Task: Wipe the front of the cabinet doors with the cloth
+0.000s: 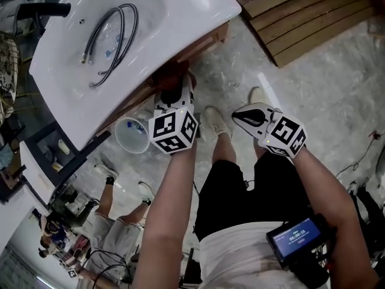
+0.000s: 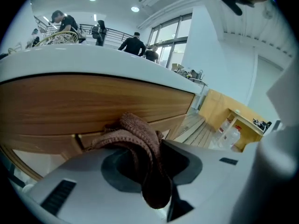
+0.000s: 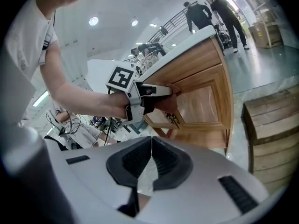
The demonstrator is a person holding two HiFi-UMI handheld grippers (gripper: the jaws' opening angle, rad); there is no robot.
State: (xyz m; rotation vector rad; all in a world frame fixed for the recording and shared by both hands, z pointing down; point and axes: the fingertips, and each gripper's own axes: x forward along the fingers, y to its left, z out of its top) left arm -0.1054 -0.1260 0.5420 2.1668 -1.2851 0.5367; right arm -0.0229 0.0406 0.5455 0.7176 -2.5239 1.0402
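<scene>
Cloth (image 2: 140, 141) bunched and pinched in left gripper (image 3: 166, 91), up against cabinet door (image 3: 205, 101). Right gripper (image 3: 150, 157) pressed together, empty, held apart. Likely risk: bunched fold dragging loose under rubbing.

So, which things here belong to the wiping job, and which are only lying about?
Job: brown cloth, clamped in the left gripper; wooden cabinet door.
Lying about: braided hoses in the washbasin; white bucket; wooden pallet; right gripper, shut and empty.

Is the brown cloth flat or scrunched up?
Scrunched up: the cloth bulges in wrinkled folds, pinched in the left tool.
</scene>
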